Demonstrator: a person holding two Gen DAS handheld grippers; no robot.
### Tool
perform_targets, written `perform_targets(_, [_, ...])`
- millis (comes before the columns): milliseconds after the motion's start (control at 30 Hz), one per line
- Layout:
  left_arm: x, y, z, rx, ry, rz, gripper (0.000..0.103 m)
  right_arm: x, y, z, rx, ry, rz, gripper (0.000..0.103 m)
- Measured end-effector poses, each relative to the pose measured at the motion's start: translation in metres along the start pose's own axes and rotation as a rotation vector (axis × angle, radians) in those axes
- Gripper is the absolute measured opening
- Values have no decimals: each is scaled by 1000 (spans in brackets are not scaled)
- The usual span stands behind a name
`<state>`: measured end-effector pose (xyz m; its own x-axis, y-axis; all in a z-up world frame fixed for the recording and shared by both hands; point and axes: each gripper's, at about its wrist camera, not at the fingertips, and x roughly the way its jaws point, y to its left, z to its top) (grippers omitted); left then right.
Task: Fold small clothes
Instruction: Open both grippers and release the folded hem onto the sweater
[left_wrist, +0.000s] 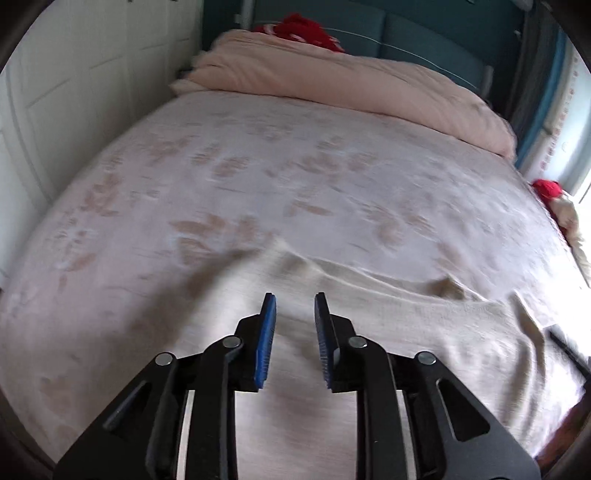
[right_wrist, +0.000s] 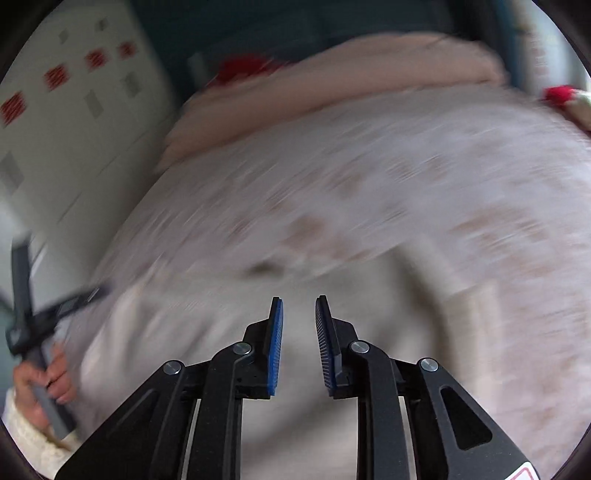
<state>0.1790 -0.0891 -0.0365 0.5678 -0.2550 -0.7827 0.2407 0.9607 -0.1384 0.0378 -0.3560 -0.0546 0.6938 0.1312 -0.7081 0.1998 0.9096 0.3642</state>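
On the near part of the bed (left_wrist: 258, 177), just under both our tools, a pale cream garment (left_wrist: 369, 314) lay spread with some wrinkles. We held the left gripper (left_wrist: 295, 306) and the right gripper (right_wrist: 299, 308) above it, each with its blue pads a little apart and no cloth between them, so we judged that a fold was not yet taken. Next we would need to go down to an edge and pinch it; farther away lay a pink duvet (left_wrist: 351, 85) and red cloth (left_wrist: 303, 29).

Soft daylight from the right; right wrist view heavily motion-blurred, fisheye edges dark.
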Motion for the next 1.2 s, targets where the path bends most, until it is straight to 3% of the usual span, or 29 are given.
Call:
perform_targets(67, [22,-18,-16,51,64,15,30,33,20,-18,-67,93,9,14])
perform_targets(133, [45,-21,-29,70,139,56,30,58,17,-32,-101,150,-56,7])
perform_targets(200, [55,-13,-42,54,173,64,31,48,-5,-33,1,132,-20,4])
perform_targets(267, [47,-5,-45,42,148,61,32,22,-16,-31,56,89,-74,16])
perform_targets(367, [41,-2,-48,46,159,82,33,-14,-36,-39,106,69,-96,18])
perform_targets(400, [40,-1,-50,39,165,82,33,-20,-46,-50,114,85,-134,18])
perform_targets(433, [39,-1,-50,36,165,83,33,-23,-56,-60,134,101,-156,10])
perform_targets(467, [38,-1,-52,37,163,85,33,-29,-66,-65,174,94,-132,11])
perform_targets(500, [35,-3,-54,45,162,93,33,-39,-71,-71,207,68,-121,17])
perform_targets(600, [27,-5,-59,55,162,100,34,-69,-71,-81,214,-10,-197,29])
perform_targets(667, [22,-5,-63,49,167,98,34,-78,-73,-85,214,-19,-224,48])
perform_targets(700, [22,-4,-64,47,169,100,34,-79,-75,-89,209,-1,-235,52])
perform_targets(767, [18,-4,-67,46,170,102,34,-71,-80,-92,204,38,-261,54])
perform_targets(900, [8,-3,-72,42,167,110,34,-69,-75,-104,192,54,-232,55])
perform_targets(933, [6,-2,-74,40,169,110,34,-68,-72,-104,182,54,-223,52])
perform_targets(1033, [-8,9,-76,5,159,97,34,-60,-66,-103,143,71,-210,5])
perform_targets(1067, [-15,16,-76,-19,147,92,34,-59,-66,-101,149,78,-201,4])
perform_targets(1200, [-50,66,-77,-156,112,77,40,-99,-64,-85,153,-39,-172,3])
